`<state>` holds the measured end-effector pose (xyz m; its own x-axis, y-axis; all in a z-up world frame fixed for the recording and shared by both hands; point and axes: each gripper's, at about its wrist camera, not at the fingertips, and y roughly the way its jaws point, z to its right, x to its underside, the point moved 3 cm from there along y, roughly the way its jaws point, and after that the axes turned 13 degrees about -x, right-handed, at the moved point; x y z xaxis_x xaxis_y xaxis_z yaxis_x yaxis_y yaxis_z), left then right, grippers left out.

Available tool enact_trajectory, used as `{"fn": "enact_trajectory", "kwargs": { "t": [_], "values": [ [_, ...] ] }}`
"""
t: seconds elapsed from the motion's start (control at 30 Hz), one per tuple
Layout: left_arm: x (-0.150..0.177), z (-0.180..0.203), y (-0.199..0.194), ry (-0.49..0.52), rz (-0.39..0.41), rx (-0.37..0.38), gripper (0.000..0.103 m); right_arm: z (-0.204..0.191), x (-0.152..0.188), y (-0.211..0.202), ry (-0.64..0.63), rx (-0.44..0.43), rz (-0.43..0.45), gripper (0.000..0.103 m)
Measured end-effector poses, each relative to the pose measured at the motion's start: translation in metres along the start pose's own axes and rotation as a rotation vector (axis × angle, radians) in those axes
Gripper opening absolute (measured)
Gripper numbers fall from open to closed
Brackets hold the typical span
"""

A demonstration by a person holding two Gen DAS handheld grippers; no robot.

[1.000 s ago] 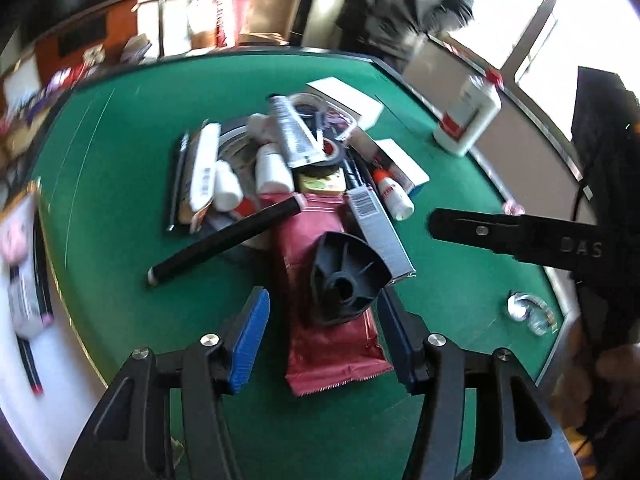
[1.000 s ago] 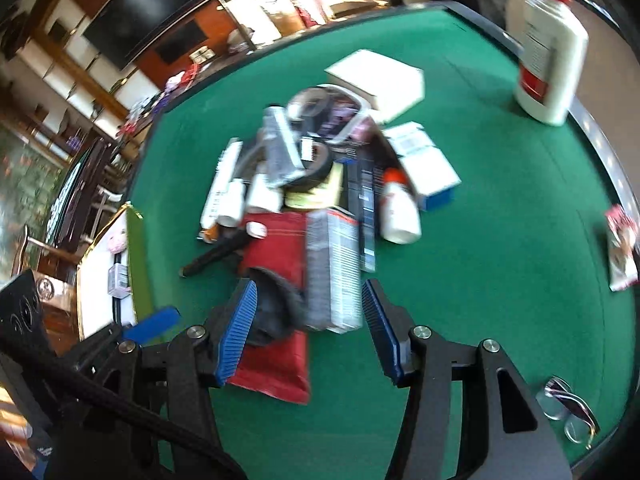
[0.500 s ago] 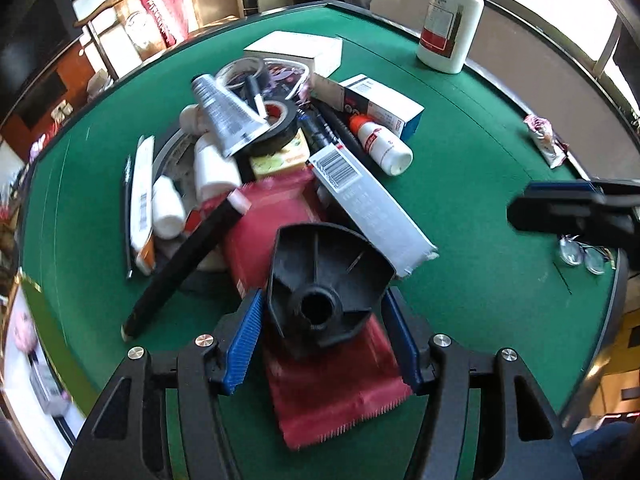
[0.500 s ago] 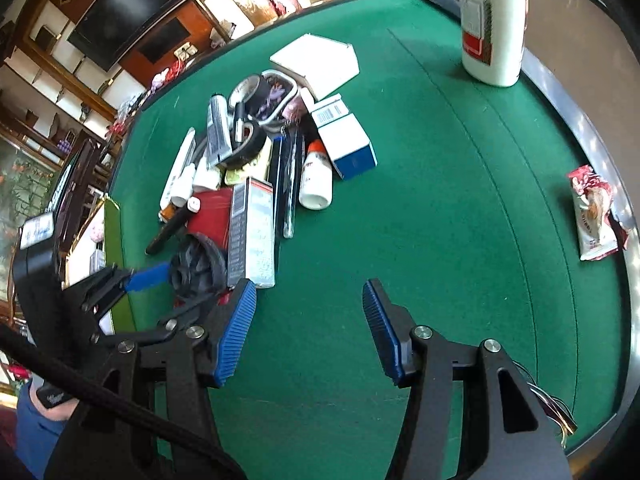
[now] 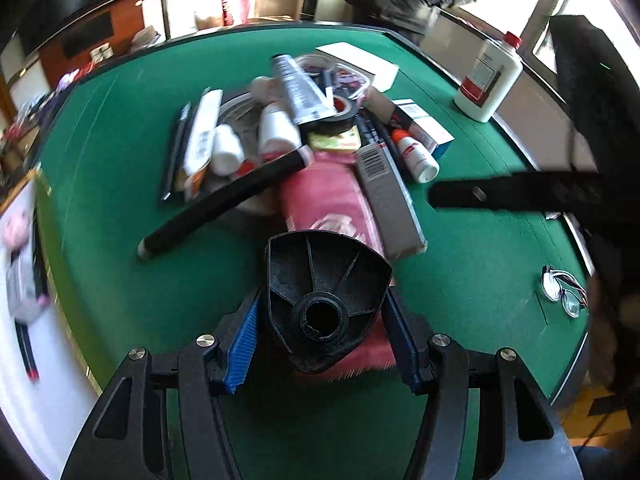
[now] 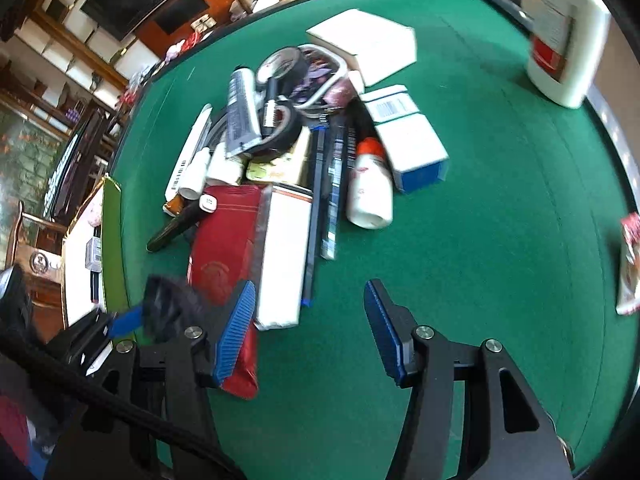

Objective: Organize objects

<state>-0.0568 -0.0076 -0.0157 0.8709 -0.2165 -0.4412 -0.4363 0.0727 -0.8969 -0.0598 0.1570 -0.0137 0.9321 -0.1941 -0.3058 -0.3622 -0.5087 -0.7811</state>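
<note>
Black ribbed hub [image 5: 326, 300] clamped in left tool [image 5: 322, 340], right tool [image 6: 310, 330] agape beside clutter pile [image 6: 296, 148].

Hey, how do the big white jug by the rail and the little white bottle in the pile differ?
The jug stands upright, alone by the table's rim; the small bottle lies on its side at the pile's edge, against a blue-and-white box. The jug is far bigger and squarish; the bottle is slim and round. The jug's cap is red, while the bottle's is orange. Both are white plastic with red on the label.
</note>
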Motion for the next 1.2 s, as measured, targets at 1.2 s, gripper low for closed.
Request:
{"fn": "enact_trajectory", "kwargs": {
  "t": [1.2],
  "values": [
    [0.018, -0.047, -0.020, -0.102, 0.030, 0.070, 0.053, -0.045, 0.020, 0.011, -0.046, -0.034, 0.013, 0.025]
  ]
}}
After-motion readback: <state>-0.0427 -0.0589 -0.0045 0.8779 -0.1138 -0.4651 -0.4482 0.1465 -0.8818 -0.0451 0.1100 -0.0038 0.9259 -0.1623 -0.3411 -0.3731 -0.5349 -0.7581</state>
